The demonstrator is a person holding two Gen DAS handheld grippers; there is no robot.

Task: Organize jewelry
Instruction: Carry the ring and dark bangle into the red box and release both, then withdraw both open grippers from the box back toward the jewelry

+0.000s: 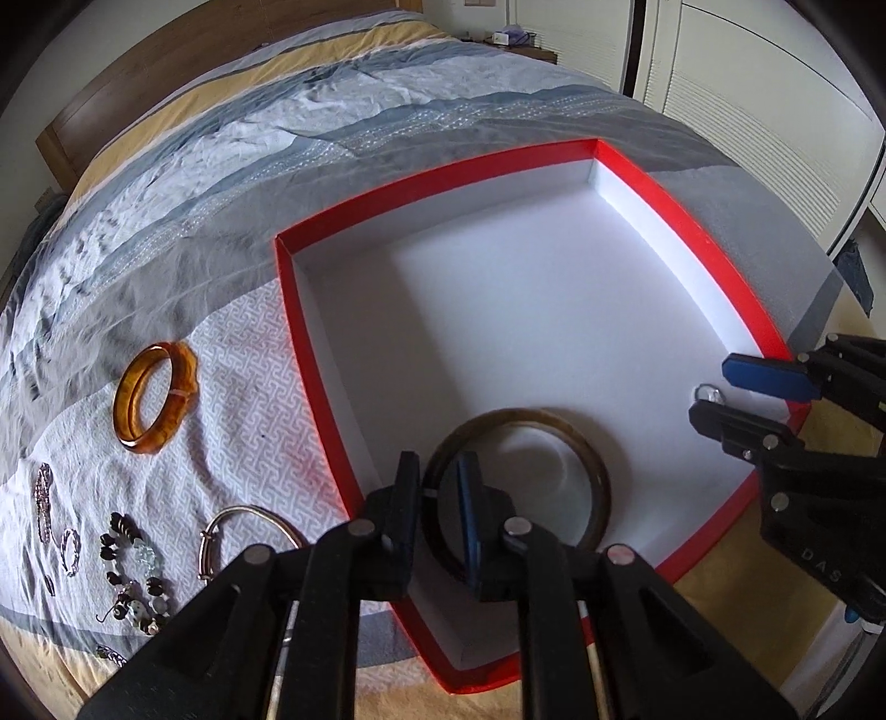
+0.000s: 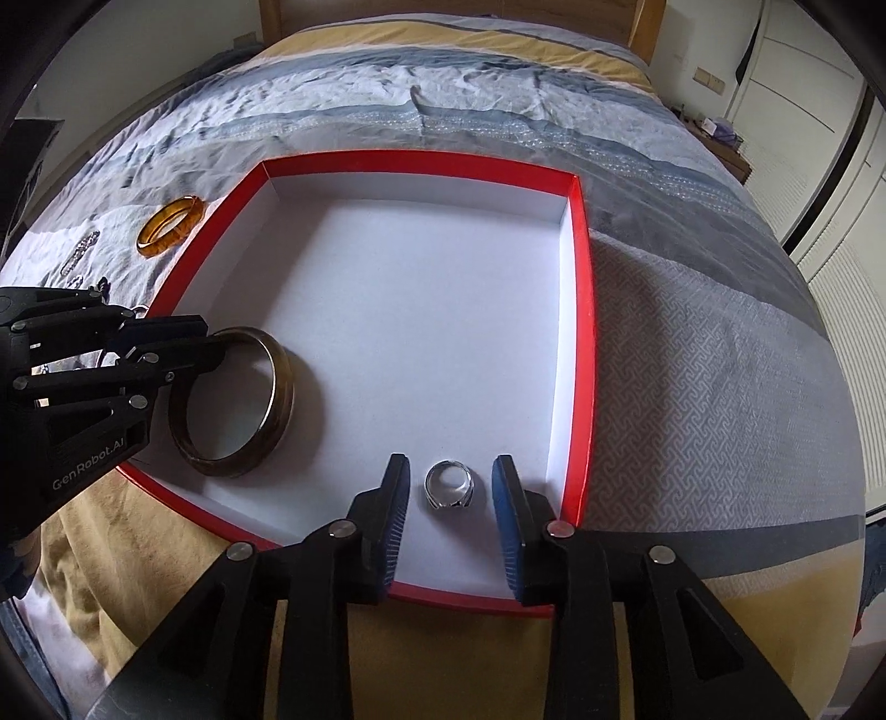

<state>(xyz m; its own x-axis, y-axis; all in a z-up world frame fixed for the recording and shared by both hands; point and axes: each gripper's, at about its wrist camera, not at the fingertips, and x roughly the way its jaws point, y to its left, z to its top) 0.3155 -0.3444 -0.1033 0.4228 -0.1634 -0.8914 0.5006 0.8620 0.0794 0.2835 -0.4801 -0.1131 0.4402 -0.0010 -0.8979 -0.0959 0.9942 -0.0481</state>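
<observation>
A red box with a white inside (image 1: 714, 255) (image 2: 581, 310) lies on the bed. A dark brown bangle (image 1: 576, 437) (image 2: 279, 399) rests on the box floor at its near left. My left gripper (image 1: 440, 498) (image 2: 213, 343) straddles the bangle's rim with one finger on each side; the jaws stand slightly apart. A silver ring (image 2: 448, 484) (image 1: 709, 394) lies on the box floor between the fingers of my right gripper (image 2: 451, 498) (image 1: 711, 387), which is open and not touching it.
Left of the box on the bedspread lie an amber bangle (image 1: 155, 399) (image 2: 170, 226), a thin silver bangle (image 1: 249, 526), a beaded bracelet (image 1: 135, 570) and small silver chains (image 1: 44, 498). A wooden headboard (image 2: 443, 11) stands behind and white closet doors (image 1: 747, 111) to the right.
</observation>
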